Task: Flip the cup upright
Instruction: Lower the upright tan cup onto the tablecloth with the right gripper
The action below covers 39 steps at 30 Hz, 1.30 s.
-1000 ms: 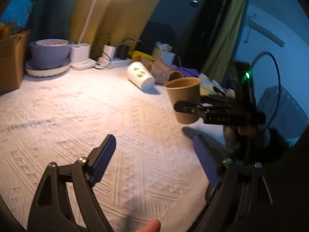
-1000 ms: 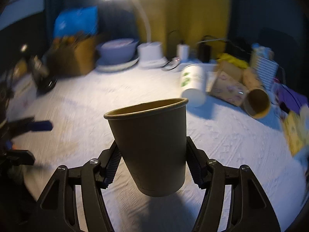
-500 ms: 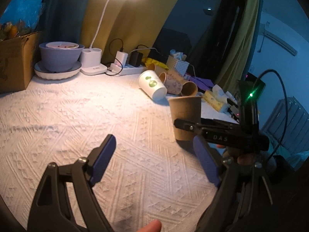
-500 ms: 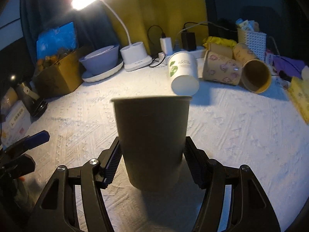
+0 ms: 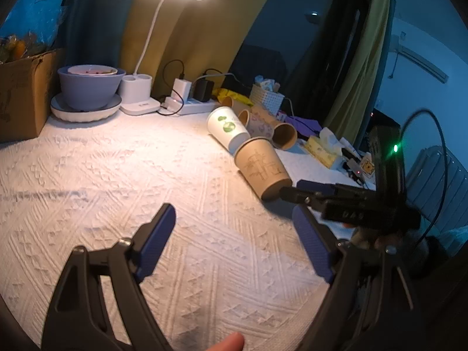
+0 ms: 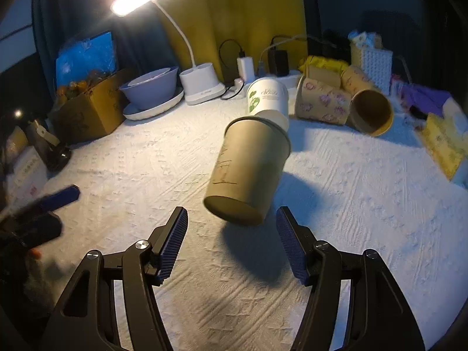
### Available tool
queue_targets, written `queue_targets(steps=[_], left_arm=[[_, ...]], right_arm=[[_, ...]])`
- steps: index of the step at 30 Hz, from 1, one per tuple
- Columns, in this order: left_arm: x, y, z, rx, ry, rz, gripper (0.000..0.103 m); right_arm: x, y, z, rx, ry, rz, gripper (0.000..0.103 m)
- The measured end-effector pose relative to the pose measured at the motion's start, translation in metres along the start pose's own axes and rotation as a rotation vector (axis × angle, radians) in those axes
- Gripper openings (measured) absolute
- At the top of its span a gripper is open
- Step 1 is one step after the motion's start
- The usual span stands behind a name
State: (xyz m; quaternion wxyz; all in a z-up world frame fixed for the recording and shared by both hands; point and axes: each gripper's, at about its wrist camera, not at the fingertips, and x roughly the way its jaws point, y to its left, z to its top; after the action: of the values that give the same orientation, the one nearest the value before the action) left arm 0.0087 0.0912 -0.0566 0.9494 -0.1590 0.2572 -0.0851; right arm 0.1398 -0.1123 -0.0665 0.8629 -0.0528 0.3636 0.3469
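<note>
The brown paper cup [image 6: 248,169] is free of my right gripper [image 6: 231,245], just beyond its open fingers. It tilts far over, base toward me, mouth toward the white cup with green leaves [image 6: 267,96]. In the left wrist view the brown cup [image 5: 261,169] leans on its side on the white cloth, rim against the white cup [image 5: 226,130]. The right gripper [image 5: 310,190] shows there beside the cup's base, apart from it. My left gripper [image 5: 234,245] is open and empty over the cloth, nearer me.
Two floral brown cups [image 6: 321,102] and a plain one [image 6: 370,112] lie on their sides at the back right. A lamp base [image 6: 201,84], a purple bowl on a plate [image 6: 152,87], a cardboard box [image 6: 87,111], a power strip [image 5: 190,105] and a tissue pack [image 5: 321,150] line the edges.
My right gripper opened and let go of the brown cup. The cup, upright in the jaws half a second ago, has tipped over toward the white cup.
</note>
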Motion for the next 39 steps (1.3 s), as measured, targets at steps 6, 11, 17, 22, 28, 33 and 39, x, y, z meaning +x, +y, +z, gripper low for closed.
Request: queue_targets(steps=[6,11,17,22,28,33,39], left_arm=[[0.002,-0.002,0.001,0.008,0.009,-0.008,0.084],[0.003,0.005,0.003,-0.022,0.011,-0.029,0.084],[0.007,0.010,0.004,-0.052,0.037,-0.057,0.084],[0.014,0.012,0.012,-0.059,0.060,-0.038,0.084],[0.027,0.020,0.014,-0.087,0.103,0.004,0.084],[0.029,0.025,0.011,-0.109,0.119,0.006,0.084],[0.032,0.025,0.011,-0.110,0.126,0.036,0.084]], right_arm=[[0.006,0.001,0.044,0.050,0.099,0.043,0.080],[0.037,-0.014,0.077,0.120,0.223,0.034,0.080],[0.067,-0.031,0.089,0.196,0.374,0.046,0.080],[0.084,-0.024,0.096,0.153,0.448,0.027,0.080],[0.096,-0.025,0.097,0.133,0.464,0.017,0.070],[0.068,-0.018,0.099,0.077,0.323,-0.005,0.067],[0.029,-0.003,0.078,-0.039,0.043,-0.097,0.067]])
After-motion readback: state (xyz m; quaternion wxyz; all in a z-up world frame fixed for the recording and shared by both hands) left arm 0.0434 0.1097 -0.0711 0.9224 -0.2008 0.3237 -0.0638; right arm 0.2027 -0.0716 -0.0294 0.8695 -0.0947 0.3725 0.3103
